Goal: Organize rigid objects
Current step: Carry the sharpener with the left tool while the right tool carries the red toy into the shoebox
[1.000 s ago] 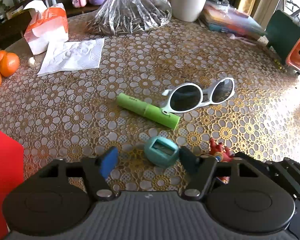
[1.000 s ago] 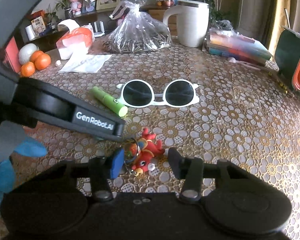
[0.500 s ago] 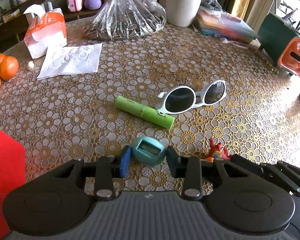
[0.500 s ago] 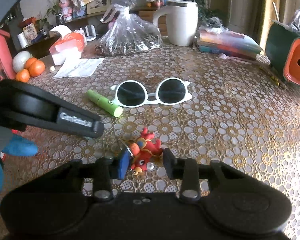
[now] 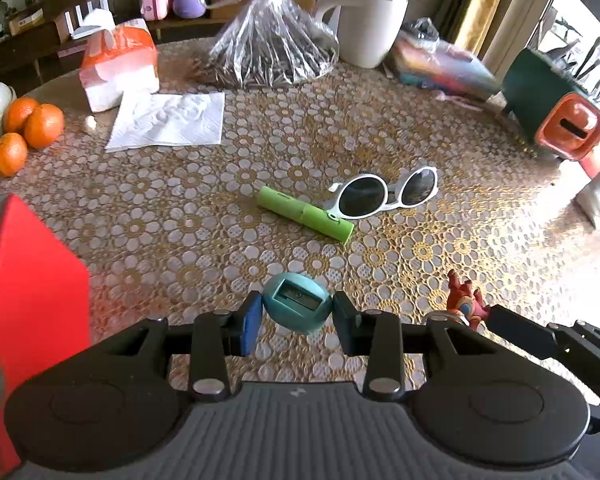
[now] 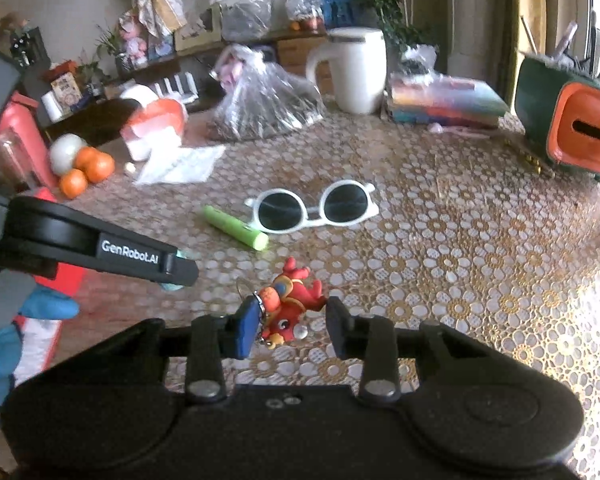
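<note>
The left gripper [image 5: 297,322] has just been closing and now clamps a teal pencil sharpener [image 5: 297,307] between its pads, the slot of the sharpener facing up. The sharpener hangs just above the gold floral tablecloth [image 5: 420,252]. The right gripper [image 6: 288,326] has likewise been closing, and its jaws pinch a red dragon keychain figure [image 6: 290,306], whose metal ring [image 6: 247,289] sticks out by the blue pad; the figure is clear of the cloth.

Beyond both sets of jaws, near the middle of the table, a green tube-shaped pen [image 5: 305,215] lies flat on the cloth, its far-right end touching or just beside white-framed round sunglasses [image 5: 386,192]. A red box [image 5: 32,292] stands at the left edge of the left view. Farther back lie a white napkin [image 5: 168,120], an orange tissue pack [image 5: 118,62], three oranges [image 5: 28,128], a clear plastic bag of dark seeds [image 5: 272,56] and a white lidded mug [image 5: 370,24]. A green and orange container [image 6: 568,124] sits at the far right.
</note>
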Demonstrator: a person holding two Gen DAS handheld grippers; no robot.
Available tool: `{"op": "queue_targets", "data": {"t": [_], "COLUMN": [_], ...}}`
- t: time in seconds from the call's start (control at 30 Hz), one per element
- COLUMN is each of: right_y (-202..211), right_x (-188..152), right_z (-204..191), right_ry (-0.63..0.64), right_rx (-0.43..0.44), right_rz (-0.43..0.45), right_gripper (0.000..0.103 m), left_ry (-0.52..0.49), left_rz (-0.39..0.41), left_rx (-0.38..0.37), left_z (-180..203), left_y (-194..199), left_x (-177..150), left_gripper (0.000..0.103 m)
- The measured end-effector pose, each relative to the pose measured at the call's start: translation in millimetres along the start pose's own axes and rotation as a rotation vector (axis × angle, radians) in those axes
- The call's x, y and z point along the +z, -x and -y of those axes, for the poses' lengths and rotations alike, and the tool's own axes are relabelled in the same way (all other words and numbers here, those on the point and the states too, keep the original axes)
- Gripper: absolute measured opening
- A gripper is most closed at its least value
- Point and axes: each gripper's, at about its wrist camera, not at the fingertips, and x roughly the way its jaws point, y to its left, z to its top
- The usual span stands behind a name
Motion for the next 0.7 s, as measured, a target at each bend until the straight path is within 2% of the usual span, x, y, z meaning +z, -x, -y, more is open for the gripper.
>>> {"op": "queue_targets", "data": {"t": [0.4, 0.7], "right_y": [67, 108], "right_x": [10, 18], "right_z": [-42, -85], "right_ry": [0.036, 0.076], "right_rx": [0.048, 0.091], "right_rz": [0.050, 0.083], "right_gripper": [0.036, 0.036], "left_ry": [-0.009, 0.027], "left_rz": [0.051, 0.078], "left_rx": [-0.019, -0.020], "left_z": [-31, -79], "left_y": [80, 133], "left_x": [-18, -37], "left_gripper": [0.038, 0.038]}}
